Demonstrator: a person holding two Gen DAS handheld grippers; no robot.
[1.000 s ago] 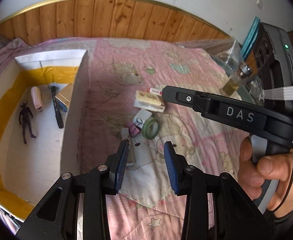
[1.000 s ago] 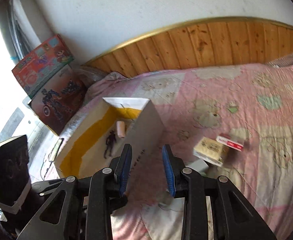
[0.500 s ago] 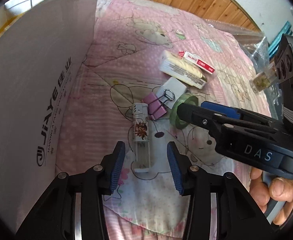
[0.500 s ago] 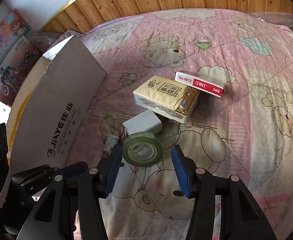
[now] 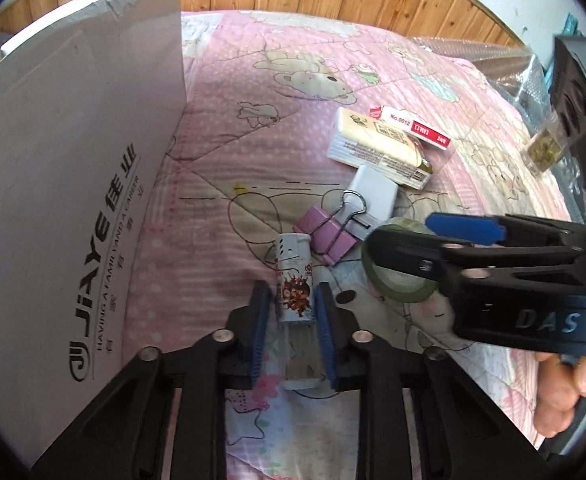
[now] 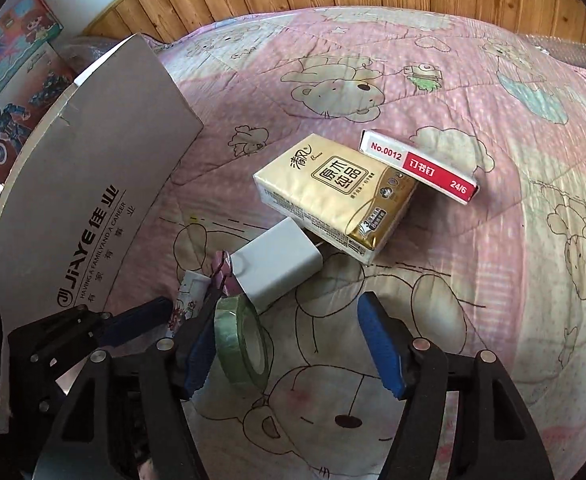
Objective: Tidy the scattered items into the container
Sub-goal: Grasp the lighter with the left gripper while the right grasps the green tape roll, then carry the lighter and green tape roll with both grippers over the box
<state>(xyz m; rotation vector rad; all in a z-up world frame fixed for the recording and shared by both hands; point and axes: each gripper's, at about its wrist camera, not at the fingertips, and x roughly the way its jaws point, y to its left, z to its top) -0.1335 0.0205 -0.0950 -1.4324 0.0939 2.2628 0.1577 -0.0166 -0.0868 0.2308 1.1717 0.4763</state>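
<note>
The person is working both tools down among the clutter on the bed [image 6: 493, 80] at once. The left tool [image 5: 291, 312] has just been closing and is now clamping its 2 blue pads onto the sides of the lighter [image 5: 296, 280], which is still lying on the pink quilt just beside the container, a white cardboard box [image 5: 73, 184]. The right tool [image 6: 293, 348] has just been spreading and is standing wide and released around the green tape roll [image 6: 243, 340]; the roll is tipped up against the left pad while the right pad is well apart from it, so nothing is gripped there yet. Judging by what is lying out, the tidying is far from finished: the lighter, tape roll, pink binder clip [image 5: 327, 236], white charger block [image 6: 277, 264], tissue pack [image 6: 333, 196] and red-and-white staple box [image 6: 419, 166] are all still on the bed, crowded together and partly touching. That is 6 items still waiting. The inside of the box is hidden from both views, so I cannot tell what is already in it.
</note>
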